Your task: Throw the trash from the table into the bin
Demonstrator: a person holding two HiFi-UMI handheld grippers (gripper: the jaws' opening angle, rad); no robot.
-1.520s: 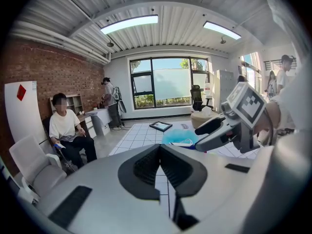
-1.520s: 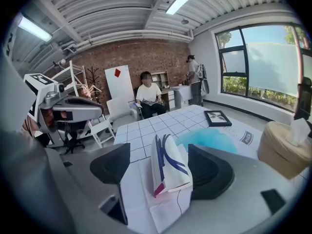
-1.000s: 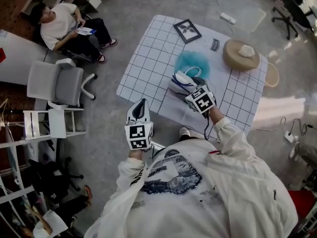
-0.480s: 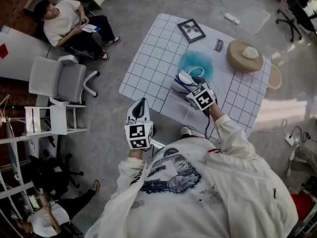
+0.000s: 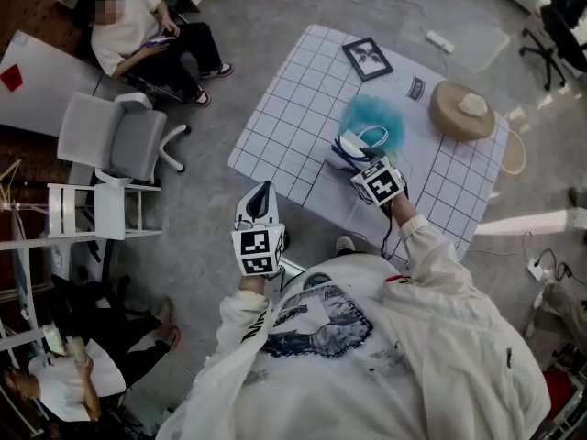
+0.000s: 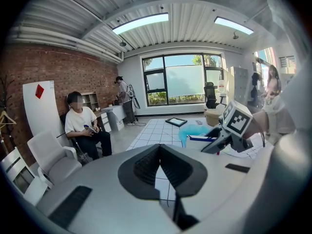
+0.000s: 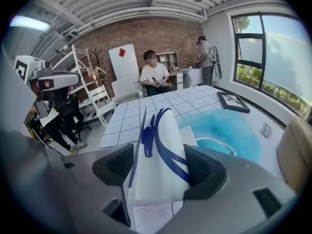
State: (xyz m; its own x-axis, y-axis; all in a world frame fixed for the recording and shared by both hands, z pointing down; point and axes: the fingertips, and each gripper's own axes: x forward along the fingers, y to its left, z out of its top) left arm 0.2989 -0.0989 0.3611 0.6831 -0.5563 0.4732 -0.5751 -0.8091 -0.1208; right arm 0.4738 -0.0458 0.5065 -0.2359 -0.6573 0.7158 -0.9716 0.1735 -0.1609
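Right gripper view, right tool (image 7: 160, 169) just closing onto white-and-blue bag (image 7: 163, 143)

No legible txt: blue mark on white bag (image 7: 158, 155) & small dark tag (image 5: 415, 87) unreadable.

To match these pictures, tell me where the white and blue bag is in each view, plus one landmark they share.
Head view: white and blue bag on the table, just beyond the right gripper.
Left gripper view: right of centre, by the right gripper's tips.
Right gripper view: centre, between the jaws, which have just been closing on it.
Shared landmark: black picture frame near the table's far edge.
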